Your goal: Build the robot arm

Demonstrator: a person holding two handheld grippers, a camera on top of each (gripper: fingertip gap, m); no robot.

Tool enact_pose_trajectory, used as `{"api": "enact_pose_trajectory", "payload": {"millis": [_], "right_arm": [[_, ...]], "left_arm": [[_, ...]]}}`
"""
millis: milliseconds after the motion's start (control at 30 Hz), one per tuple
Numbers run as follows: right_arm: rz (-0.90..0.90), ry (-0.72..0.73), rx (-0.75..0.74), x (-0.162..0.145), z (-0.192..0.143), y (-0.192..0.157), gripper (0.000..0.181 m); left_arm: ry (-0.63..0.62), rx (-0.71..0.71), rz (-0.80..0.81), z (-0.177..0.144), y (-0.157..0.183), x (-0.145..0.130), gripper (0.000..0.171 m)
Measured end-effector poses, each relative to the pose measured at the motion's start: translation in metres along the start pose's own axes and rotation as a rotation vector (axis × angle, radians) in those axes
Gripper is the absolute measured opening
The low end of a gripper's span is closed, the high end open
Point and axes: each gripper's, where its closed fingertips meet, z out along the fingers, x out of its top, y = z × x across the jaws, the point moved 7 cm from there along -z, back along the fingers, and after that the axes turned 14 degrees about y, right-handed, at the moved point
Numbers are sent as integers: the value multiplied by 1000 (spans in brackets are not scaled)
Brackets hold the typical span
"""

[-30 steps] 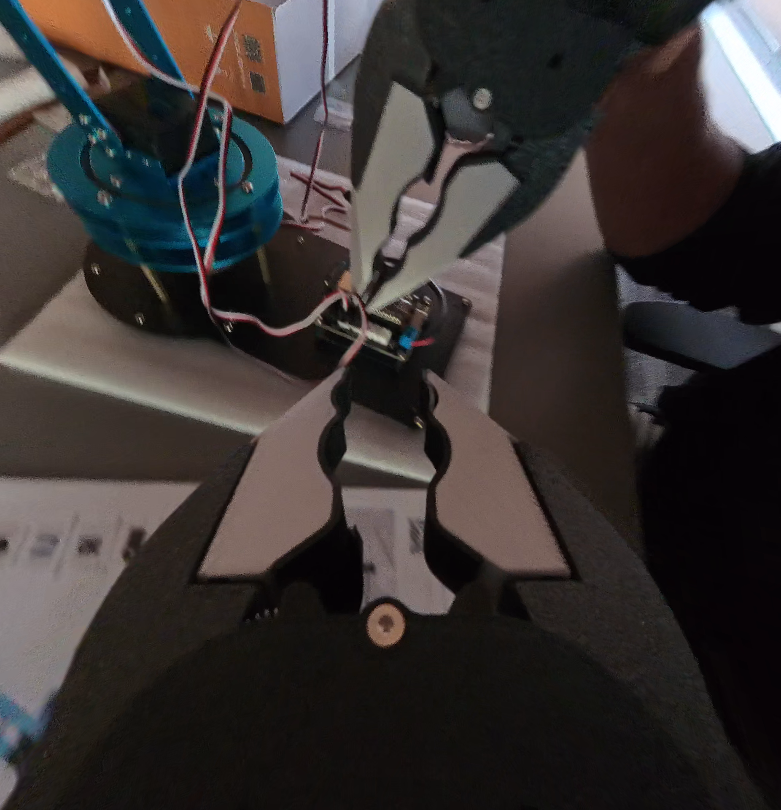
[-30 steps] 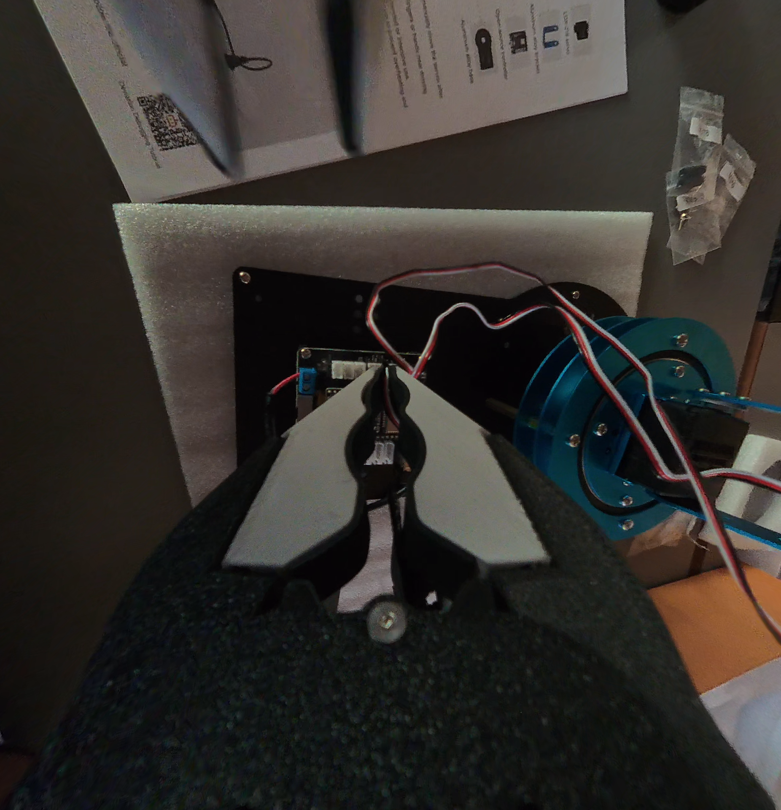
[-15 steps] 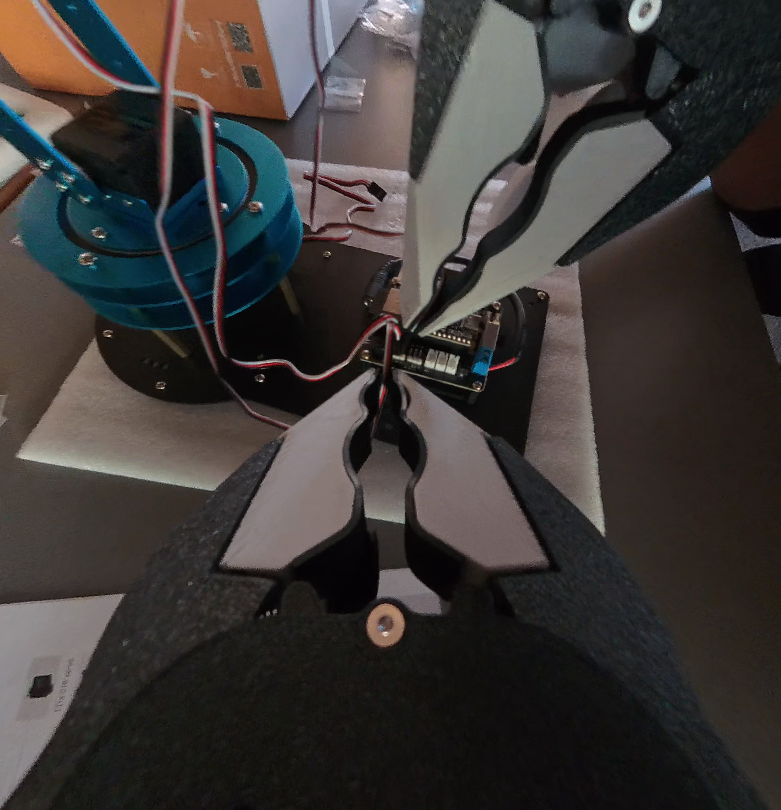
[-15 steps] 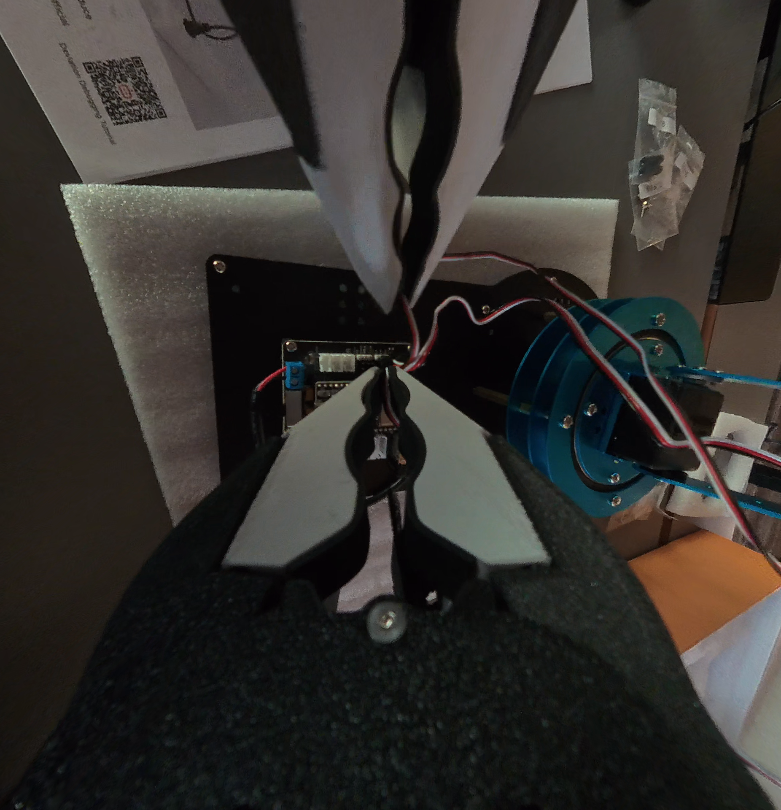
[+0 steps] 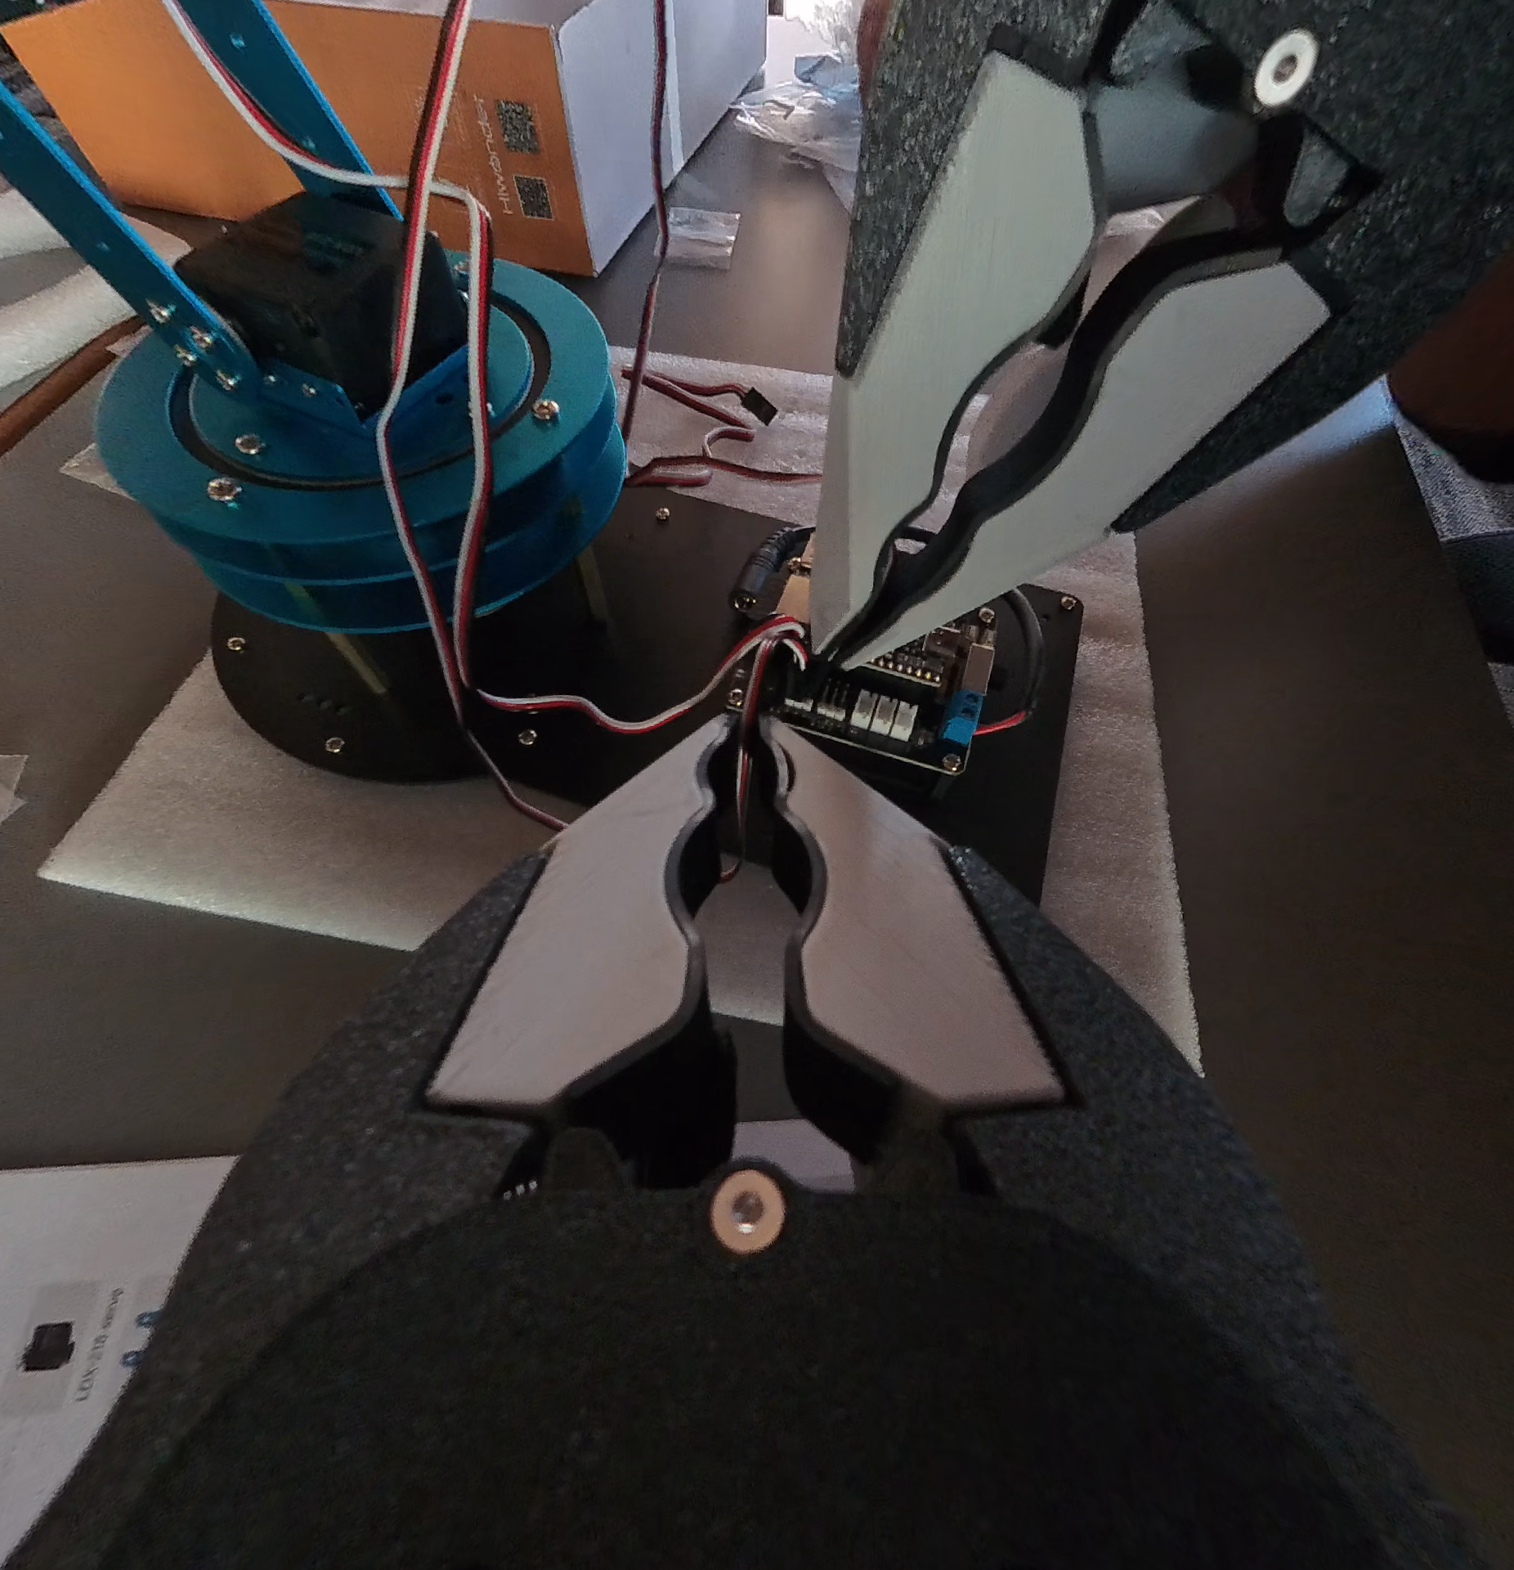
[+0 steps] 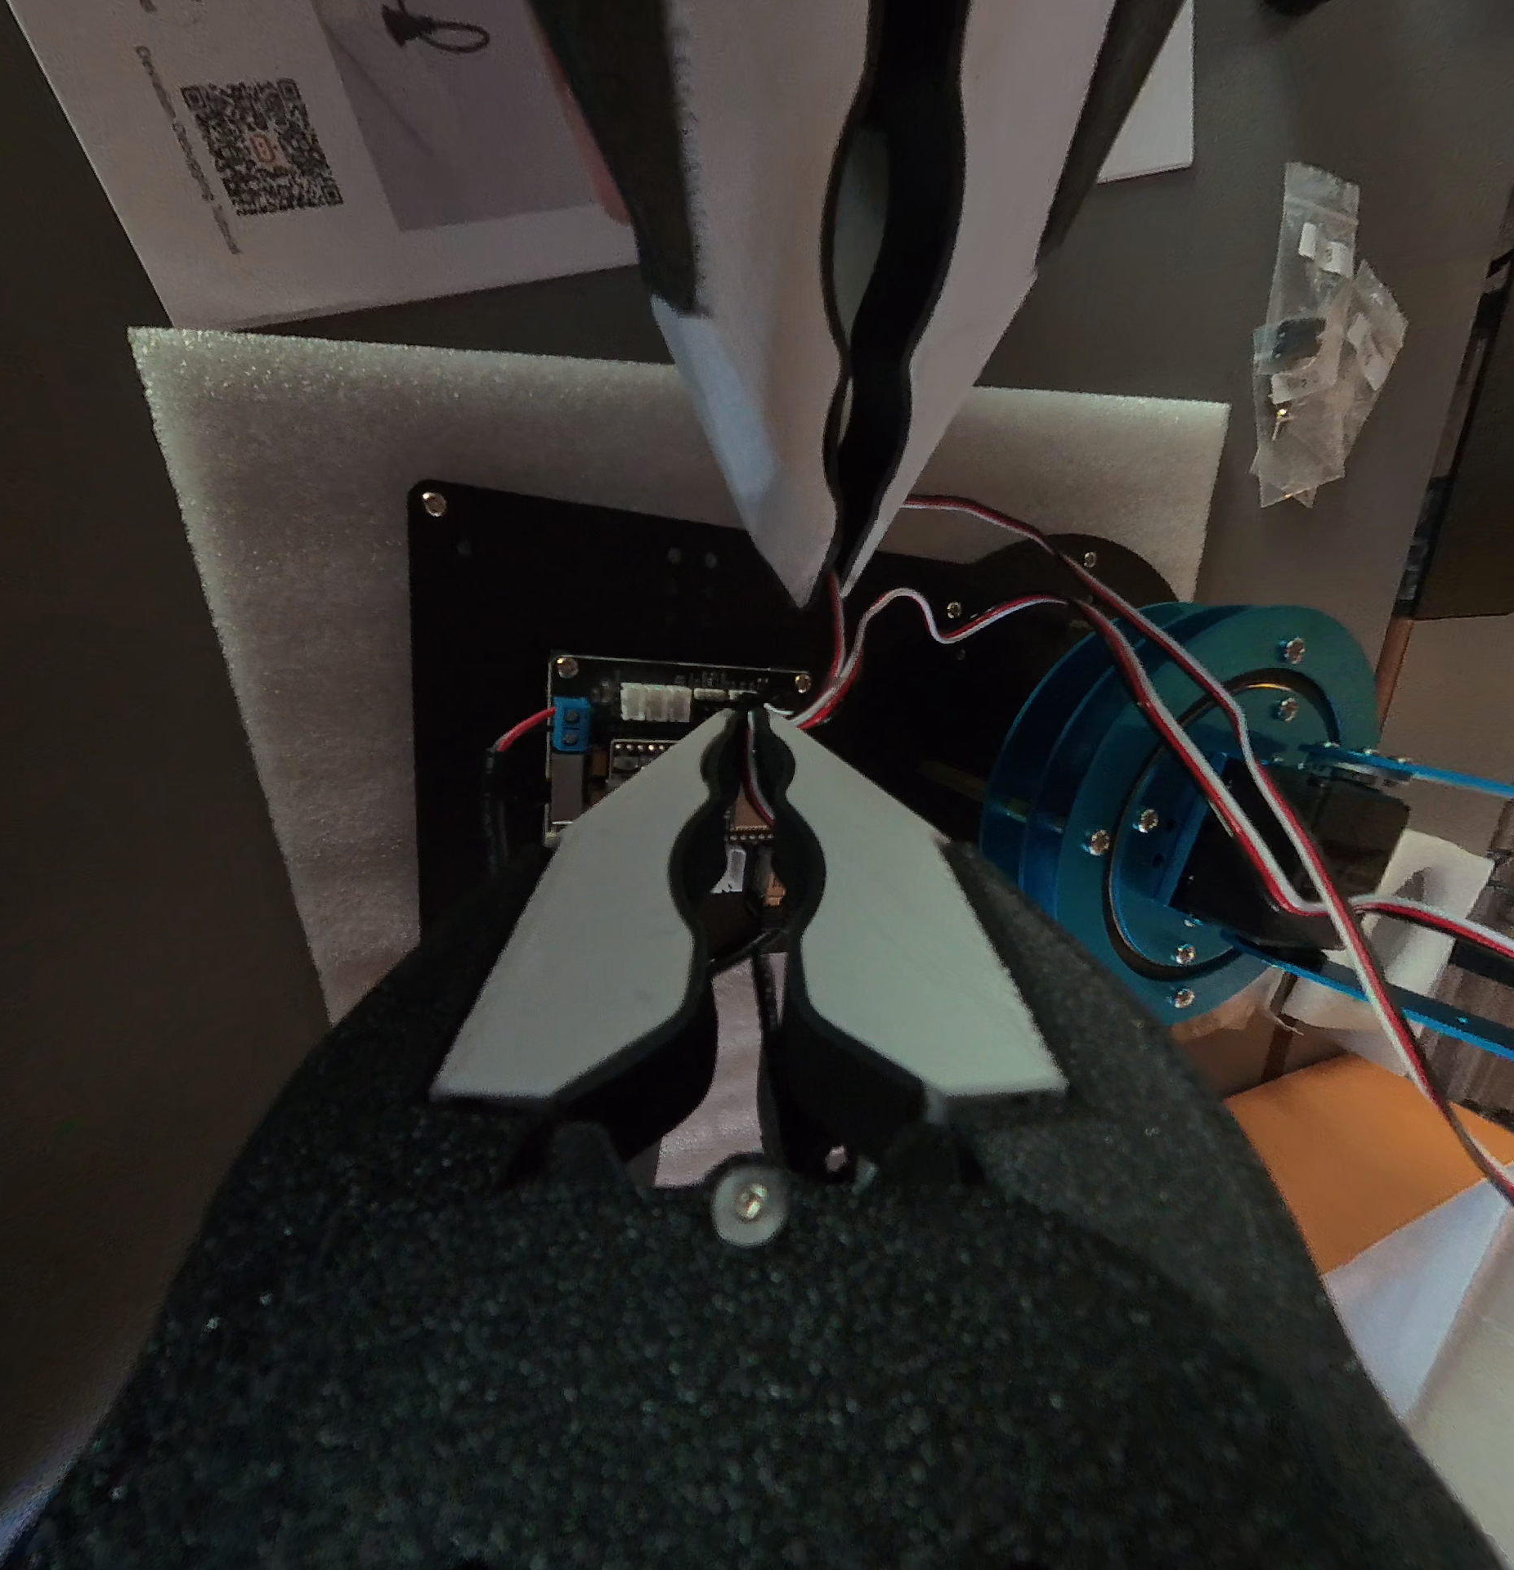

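The left tongs point(image 5: 743, 731) are pinched together on a thin red, white and black ribbon wire point(image 5: 741, 790) just in front of the small black circuit board with white sockets and a blue terminal block point(image 5: 894, 705). That grip takes up the wire's slack beside the board.

The right tongs point(image 6: 752, 718) reach in from the opposite side, closed on the same wire's end right over the board's near edge, apparently at its plug, though the plug itself is hidden.

The board sits on a flat black base plate point(image 6: 516, 612) beside a stacked blue metal turntable point(image 5: 354, 476). A white foam sheet point(image 6: 252, 476) under the plate cushions it on the dark counter point(image 6: 57, 595).
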Motion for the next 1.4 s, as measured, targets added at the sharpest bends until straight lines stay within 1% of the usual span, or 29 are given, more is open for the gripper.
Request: {"api": "enact_pose_trajectory", "payload": {"millis": [200,300,500,600,967,1100,1233,1400], "right_arm": [[-109,-87,-9,7,3,-3,1],[-133,-116,-5,9,3,-2,1],[-48,-98,14,7,4,2,1],[-39,-111,16,8,5,2,1],[-57,-105,-44,4,6,-4,1],[-48,-75,-34,3,4,-3,1],[-100,-50,-79,1,2,-7,3],[-99,-16,-96,1,-2,-6,2]], "left_arm": [[-7,-1,3,1,2,-1,3],[-7,-7,-6,1,2,-2,2],[-7,-13,-33,1,-1,-3,2],[-8,-15,-39,2,-3,-4,2],[-11,-25,-34,4,-1,-5,2],[-15,-25,-31,5,-2,-7,2],[-17,-23,-26,5,-1,-7,2],[-18,-22,-23,5,-1,-6,2]]}}
